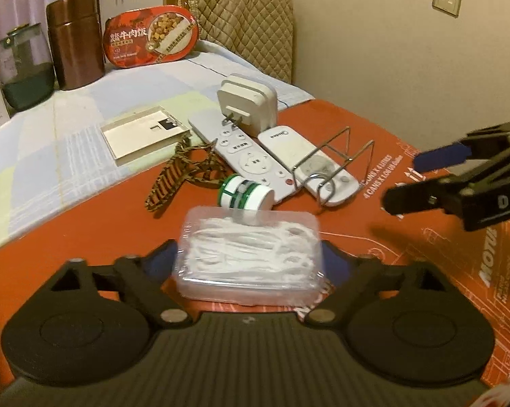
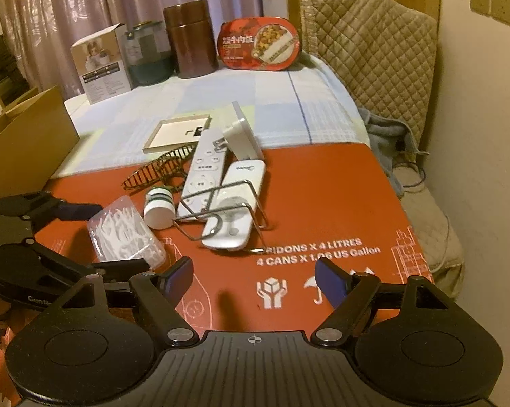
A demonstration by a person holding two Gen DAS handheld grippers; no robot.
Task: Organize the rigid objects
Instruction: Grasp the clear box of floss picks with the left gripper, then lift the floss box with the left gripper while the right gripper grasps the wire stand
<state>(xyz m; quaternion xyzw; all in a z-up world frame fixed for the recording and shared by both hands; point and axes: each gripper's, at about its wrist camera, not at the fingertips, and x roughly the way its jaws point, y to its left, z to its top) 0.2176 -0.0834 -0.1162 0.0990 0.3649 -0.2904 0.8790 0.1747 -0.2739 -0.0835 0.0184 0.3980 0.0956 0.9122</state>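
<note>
- Target: clear plastic box of white floss picks [image 1: 250, 254], on red cardboard sheet [image 1: 373, 237], between open jaws of left gripper [image 1: 251, 257].
- Close evenly on its long sides.
- Right gripper [image 2: 253, 276]: jaws open, empty; small white-green bottle [image 1: 246, 195] lies at 12 o'clock.

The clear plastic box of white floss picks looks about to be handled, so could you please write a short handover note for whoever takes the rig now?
Left gripper: open, jaws either side of the clear plastic box of white floss picks; not gripped.
Right gripper: open, empty, over the red cardboard sheet.
Two white remotes, the wire rack and the white-and-green spool lie jumbled together.
Nothing sorted yet; everything remains.
</note>
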